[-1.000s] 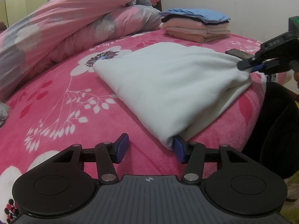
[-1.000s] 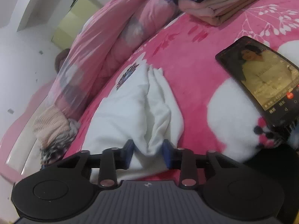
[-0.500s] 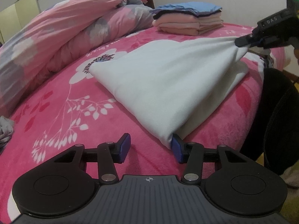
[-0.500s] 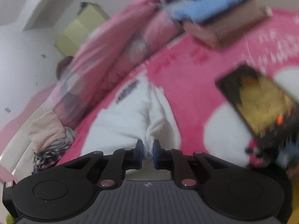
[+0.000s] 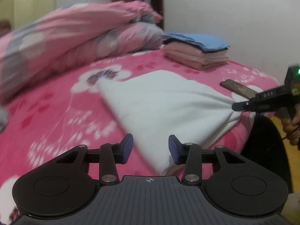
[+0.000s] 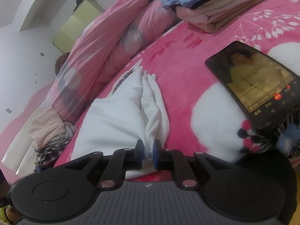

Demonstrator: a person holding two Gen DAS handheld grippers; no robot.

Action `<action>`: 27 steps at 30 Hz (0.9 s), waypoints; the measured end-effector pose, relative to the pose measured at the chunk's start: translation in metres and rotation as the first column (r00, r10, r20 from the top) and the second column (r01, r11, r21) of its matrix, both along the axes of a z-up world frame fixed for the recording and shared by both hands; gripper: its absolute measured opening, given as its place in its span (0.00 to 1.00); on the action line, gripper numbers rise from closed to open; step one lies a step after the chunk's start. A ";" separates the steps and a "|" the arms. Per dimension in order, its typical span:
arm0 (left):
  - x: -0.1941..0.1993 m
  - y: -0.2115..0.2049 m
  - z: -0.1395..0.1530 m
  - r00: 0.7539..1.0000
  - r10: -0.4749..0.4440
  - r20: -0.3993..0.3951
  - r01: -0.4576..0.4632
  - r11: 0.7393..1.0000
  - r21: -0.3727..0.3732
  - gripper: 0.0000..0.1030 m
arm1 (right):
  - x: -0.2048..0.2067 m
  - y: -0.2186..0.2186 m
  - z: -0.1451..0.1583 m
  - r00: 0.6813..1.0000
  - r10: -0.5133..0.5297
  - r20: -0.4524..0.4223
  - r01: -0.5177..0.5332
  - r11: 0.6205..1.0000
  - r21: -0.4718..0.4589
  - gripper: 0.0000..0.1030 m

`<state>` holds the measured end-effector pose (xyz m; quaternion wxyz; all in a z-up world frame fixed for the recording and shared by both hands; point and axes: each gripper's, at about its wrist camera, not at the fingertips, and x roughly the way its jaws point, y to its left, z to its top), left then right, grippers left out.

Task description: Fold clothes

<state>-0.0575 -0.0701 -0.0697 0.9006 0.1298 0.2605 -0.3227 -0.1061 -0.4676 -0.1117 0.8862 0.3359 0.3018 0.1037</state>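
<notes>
1. White garment (image 5: pixel 168 103) lies folded on the pink floral blanket (image 5: pixel 56 116), near a phone (image 6: pixel 256 82).
2. Right gripper (image 6: pixel 148 154) pinches its bunched corner.
3. Left gripper (image 5: pixel 151 149) is closing, the garment's near corner between its jaws, pads (image 5: pixel 173 150) not yet pressing.

White walls (image 5: pixel 225 18), pink floral bed (image 5: pixel 56 112)

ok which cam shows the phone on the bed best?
Right wrist view: the black smartphone lies flat on the pink floral blanket, close up, its lit screen and icons sharp. The left wrist view shows only a blurred dark sliver of it at a shallow angle, partly hidden behind the right hand-held gripper.
</notes>
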 end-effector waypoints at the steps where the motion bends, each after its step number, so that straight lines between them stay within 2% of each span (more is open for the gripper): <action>1: 0.001 -0.012 -0.005 1.000 -0.019 0.018 0.019 1.000 0.020 0.35 | -0.001 0.000 0.001 1.000 -0.002 0.000 0.002 1.000 -0.008 0.11; 3: 0.002 -0.030 -0.025 0.999 -0.036 0.026 0.033 0.994 0.107 0.34 | -0.004 0.003 0.004 1.000 -0.008 -0.003 0.008 0.999 -0.046 0.12; 4: 0.001 -0.036 -0.035 0.998 -0.041 0.055 0.032 0.988 0.148 0.34 | -0.005 0.005 0.007 1.000 -0.012 -0.006 0.012 0.997 -0.072 0.14; 5: -0.001 -0.037 -0.036 0.997 -0.045 0.069 0.034 0.987 0.155 0.34 | -0.007 0.007 0.010 1.000 -0.016 -0.012 0.015 0.995 -0.100 0.16; 7: -0.004 -0.039 -0.038 0.994 -0.055 0.097 0.038 0.985 0.169 0.33 | -0.014 0.010 0.020 0.999 -0.037 -0.026 0.032 0.984 -0.173 0.28; 9: 0.000 -0.031 -0.037 0.996 -0.051 0.074 0.041 0.989 0.141 0.33 | -0.025 0.012 0.035 0.997 -0.076 -0.010 0.071 0.959 -0.273 0.28; 11: 0.001 -0.029 -0.036 0.996 -0.052 0.068 0.043 0.991 0.130 0.33 | -0.037 0.016 0.052 0.994 -0.096 0.042 0.105 0.927 -0.360 0.28; 13: 0.000 -0.028 -0.036 0.996 -0.057 0.073 0.047 0.990 0.134 0.33 | -0.041 0.025 0.066 0.994 -0.048 0.102 0.082 0.925 -0.371 0.27; 16: 0.000 -0.027 -0.035 0.996 -0.059 0.069 0.049 0.990 0.135 0.33 | -0.034 0.058 0.077 0.983 0.098 0.157 -0.023 0.908 -0.419 0.26; 20: -0.002 -0.024 -0.034 0.996 -0.066 0.067 0.056 0.989 0.135 0.34 | -0.015 0.101 0.066 0.958 0.254 0.135 -0.149 0.841 -0.520 0.25; 21: -0.002 -0.023 -0.035 0.995 -0.069 0.067 0.060 0.989 0.134 0.34 | -0.011 0.106 0.054 0.957 0.275 0.093 -0.179 0.810 -0.558 0.25; 23: -0.002 -0.022 -0.035 0.995 -0.079 0.059 0.071 0.989 0.128 0.34 | -0.005 0.114 0.026 0.959 0.281 -0.034 -0.231 0.707 -0.668 0.15; 25: -0.003 -0.021 -0.035 0.994 -0.085 0.062 0.076 0.989 0.130 0.34 | -0.010 0.114 0.024 0.957 0.287 -0.049 -0.240 0.683 -0.690 0.15; 27: -0.001 -0.020 -0.034 0.995 -0.086 0.052 0.079 0.990 0.120 0.35 | -0.014 0.119 0.035 0.957 0.285 -0.053 -0.234 0.653 -0.720 0.14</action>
